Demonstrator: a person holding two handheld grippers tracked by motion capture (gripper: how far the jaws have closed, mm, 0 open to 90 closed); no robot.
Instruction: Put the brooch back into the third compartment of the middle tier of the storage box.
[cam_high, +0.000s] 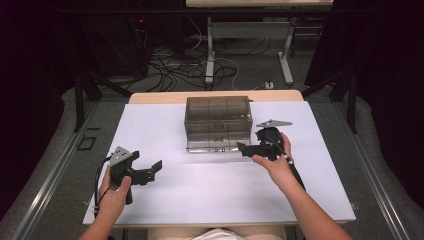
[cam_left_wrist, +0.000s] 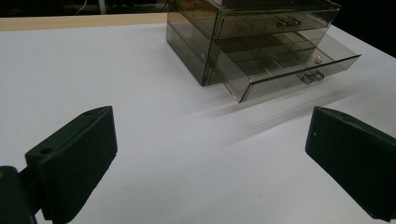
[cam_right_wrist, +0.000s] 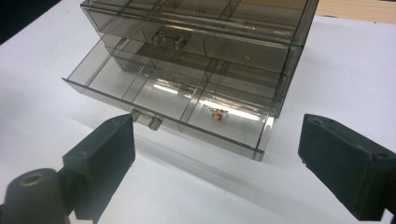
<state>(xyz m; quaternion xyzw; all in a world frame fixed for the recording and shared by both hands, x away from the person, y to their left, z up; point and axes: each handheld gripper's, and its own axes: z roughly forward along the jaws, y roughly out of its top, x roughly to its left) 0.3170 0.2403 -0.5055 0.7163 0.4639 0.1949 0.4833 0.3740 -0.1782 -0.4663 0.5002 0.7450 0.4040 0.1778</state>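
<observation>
right hand-held gripper gapes wide at six o'clock of the open bottom drawer; square up on its knob.

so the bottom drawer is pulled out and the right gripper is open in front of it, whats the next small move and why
Probably ease the right gripper forward and down toward the small gold piece in the near right compartment of the lower drawer. The jaws stand open with nothing between them, and that piece is the one loose thing in the drawer. The left gripper is open, off to the side.
</observation>
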